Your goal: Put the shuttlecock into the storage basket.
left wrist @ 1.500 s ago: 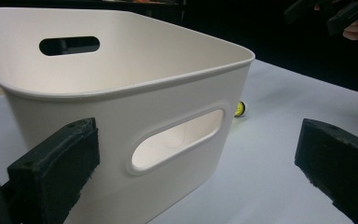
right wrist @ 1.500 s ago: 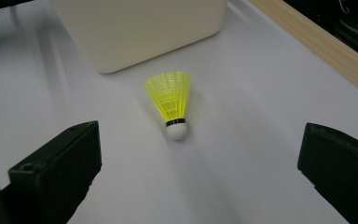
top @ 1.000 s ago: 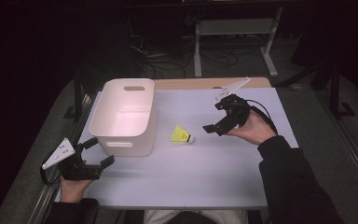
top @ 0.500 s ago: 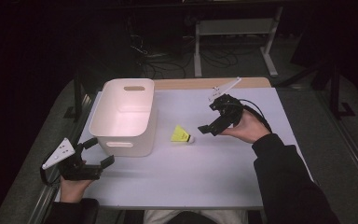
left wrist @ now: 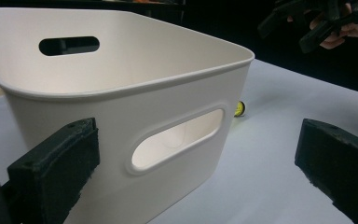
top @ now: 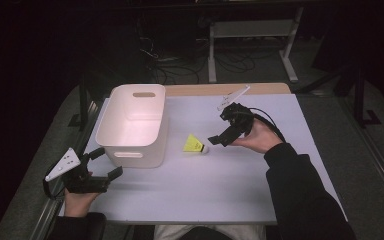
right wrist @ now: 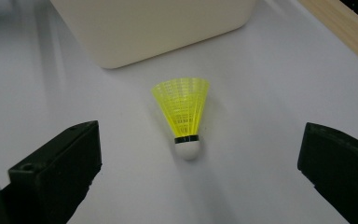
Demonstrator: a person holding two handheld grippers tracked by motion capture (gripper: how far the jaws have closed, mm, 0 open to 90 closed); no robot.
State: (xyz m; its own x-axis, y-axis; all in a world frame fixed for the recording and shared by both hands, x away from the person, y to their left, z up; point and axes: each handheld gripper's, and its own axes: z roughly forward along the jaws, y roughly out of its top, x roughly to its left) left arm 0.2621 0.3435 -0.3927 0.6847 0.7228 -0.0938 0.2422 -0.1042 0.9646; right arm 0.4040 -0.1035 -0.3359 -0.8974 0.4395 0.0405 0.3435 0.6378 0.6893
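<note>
I see the shuttlecock [right wrist: 182, 116] lying on its side on the desk [top: 220, 190], between the bin [top: 132, 125] and my right tool [top: 219, 138]. Its skirt is a bright yellow, ribbed plastic mesh that flares into a cone; a thin black band joins it to a small, rounded white cap. In the right gripper view the cap points toward me and the open skirt points at the bin. The shuttlecock lies just beside the bin's near corner without touching it.

My right tool hangs just beside the cap end, above the desk, with its two black, matte, blocky jaws spread wide and nothing between them; the shuttlecock lies ahead of the gap, centred.

The bin is a smooth, off-white plastic tub with rounded corners, walls that lean outward to a rolled rim, and an oval handle slot cut in each end. What I see of its inside holds nothing.

My left tool [top: 100, 164] sits low at the near left of the desk, close to the bin's near end wall, jaws also wide apart and holding nothing. The desk top is a plain, pale, matte sheet with a wooden strip along the far edge.
</note>
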